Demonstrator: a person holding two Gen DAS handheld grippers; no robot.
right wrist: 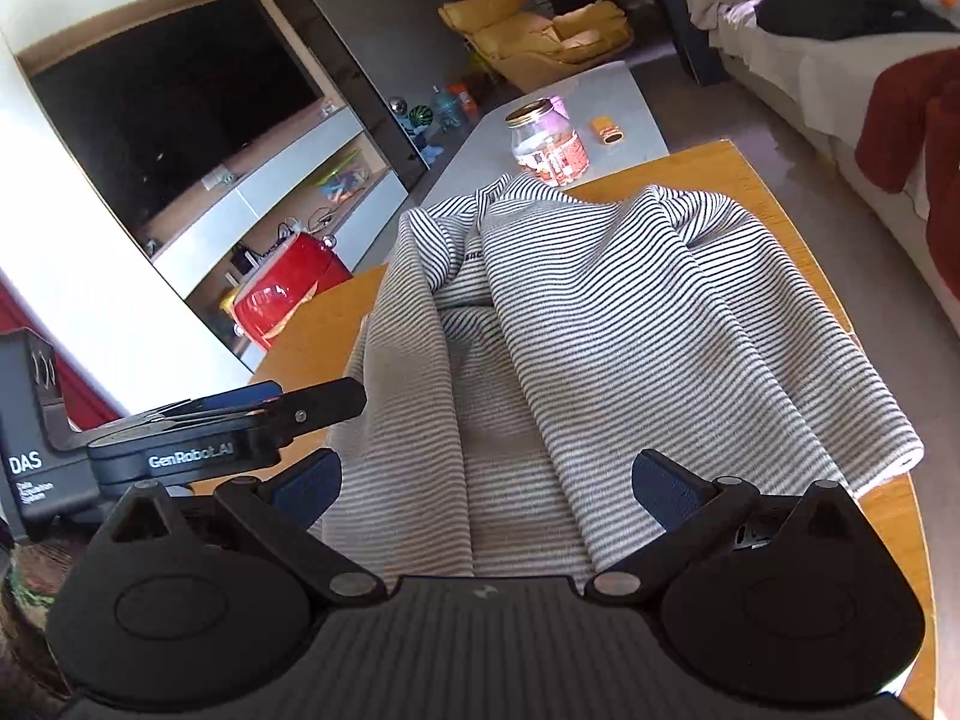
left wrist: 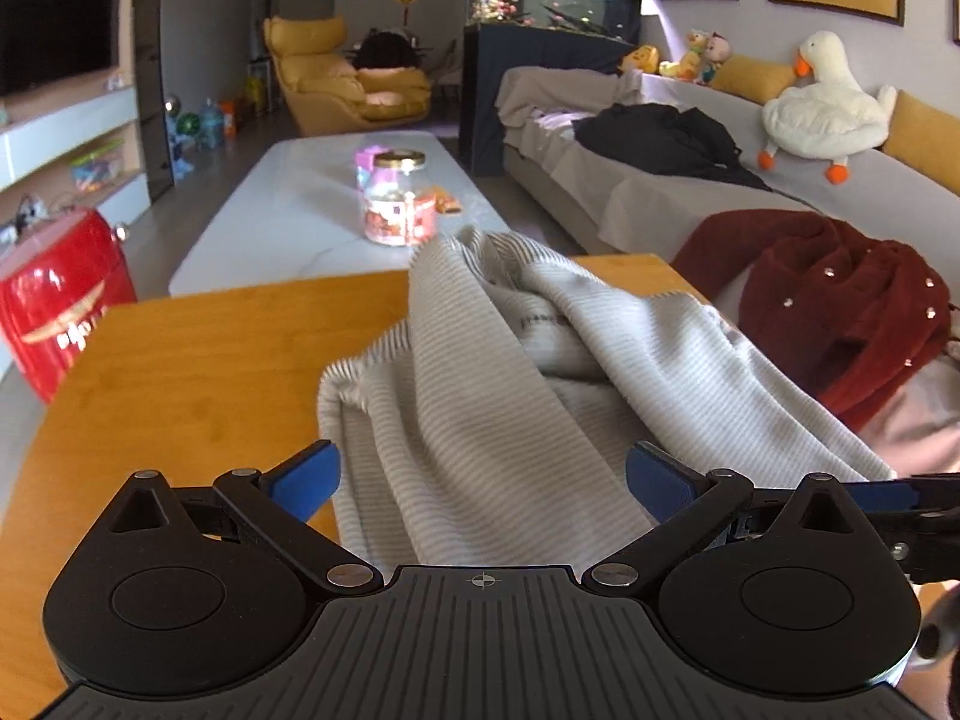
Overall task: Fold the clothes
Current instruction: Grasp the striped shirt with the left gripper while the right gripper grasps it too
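A grey-and-white striped garment [left wrist: 480, 384] lies crumpled on the wooden table [left wrist: 198, 360], its near hem reaching between my fingers. My left gripper [left wrist: 483, 480] is open, its blue pads [left wrist: 309, 480] spread on either side of the cloth without pinching it. In the right wrist view the same striped garment [right wrist: 600, 324] spreads over the wooden table [right wrist: 798, 228], folded over itself in ridges. My right gripper [right wrist: 486, 483] is open too, with the garment's near edge lying between its pads [right wrist: 666, 489]. The left gripper's body [right wrist: 198, 432] shows at the left of the right wrist view.
A dark red knit garment [left wrist: 840, 312] lies on the sofa [left wrist: 690, 204] right of the table. A glass jar [left wrist: 396, 198] stands on the white coffee table [left wrist: 288, 210] beyond. A red case [left wrist: 60, 312] sits on the floor to the left.
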